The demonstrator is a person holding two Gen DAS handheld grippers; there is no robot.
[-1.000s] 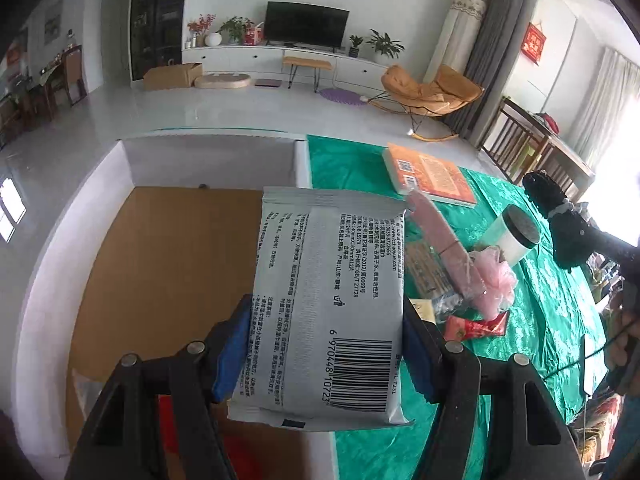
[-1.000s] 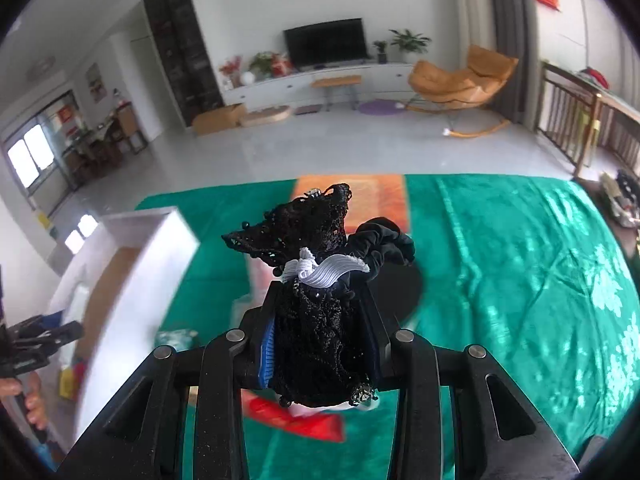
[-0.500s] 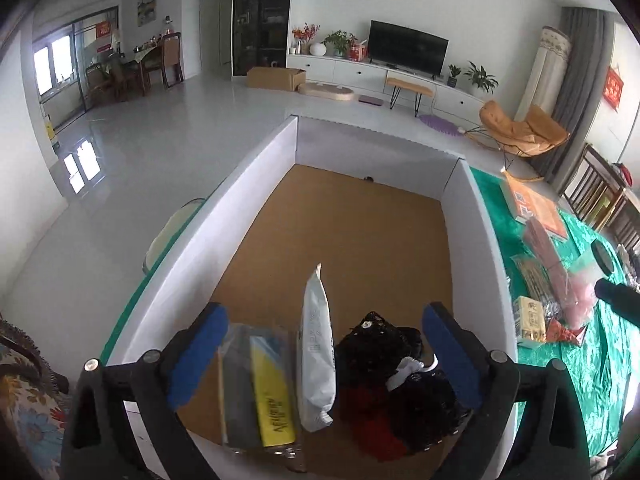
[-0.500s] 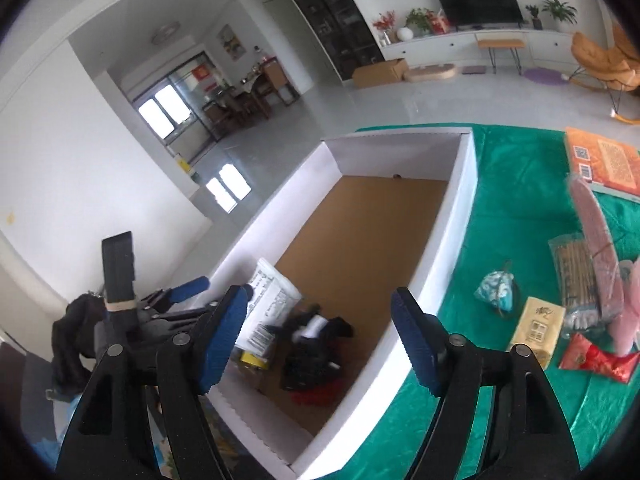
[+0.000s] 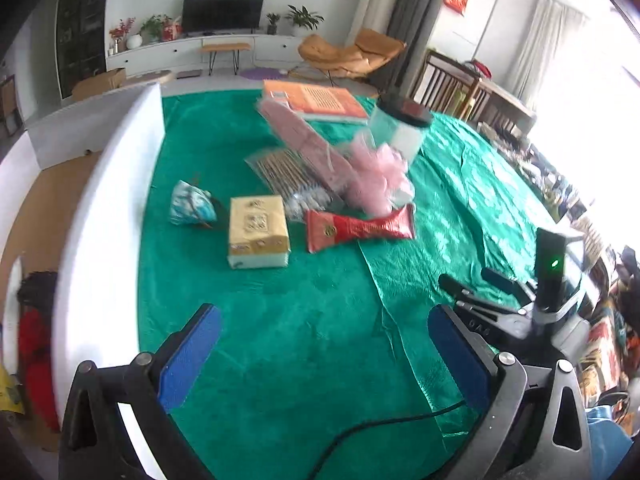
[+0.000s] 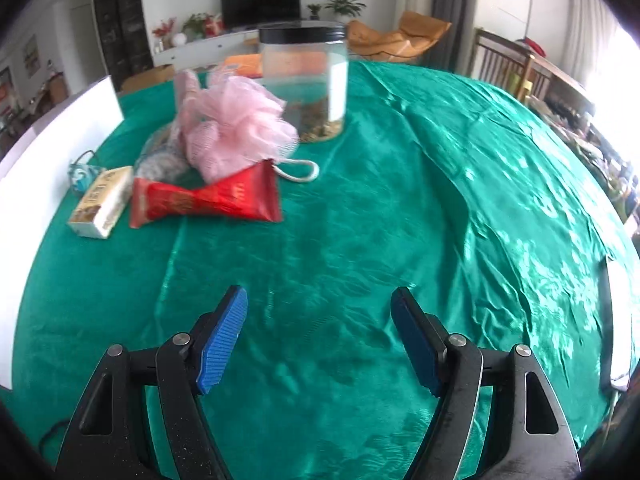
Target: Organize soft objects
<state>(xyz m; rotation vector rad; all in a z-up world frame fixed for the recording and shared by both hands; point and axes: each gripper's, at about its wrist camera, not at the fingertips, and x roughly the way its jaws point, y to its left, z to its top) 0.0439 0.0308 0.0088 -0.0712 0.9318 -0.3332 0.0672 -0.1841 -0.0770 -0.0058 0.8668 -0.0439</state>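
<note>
Both grippers are open and empty above the green tablecloth. My left gripper [image 5: 324, 344] faces a yellow tissue pack [image 5: 258, 232], a small blue-white pouch [image 5: 190, 204], a red foil packet [image 5: 358, 228] and a pink mesh sponge [image 5: 380, 176]. The white box [image 5: 100, 208] stands on its left, with black and red soft items [image 5: 34, 312] inside. My right gripper [image 6: 320, 340] faces the pink sponge [image 6: 236, 120], the red packet [image 6: 208, 198] and the tissue pack [image 6: 102, 202].
A clear jar with a black lid [image 6: 304, 80] stands behind the sponge. An orange book [image 5: 316, 100], a long pink package [image 5: 312, 144] and a clear bag of sticks [image 5: 288, 176] lie farther back. The right gripper's body [image 5: 520, 308] shows in the left wrist view.
The tissue pack and the black lace item were let go into the box. Both grippers then swung from over the box to the tablecloth with the loose items, jaws open.
</note>
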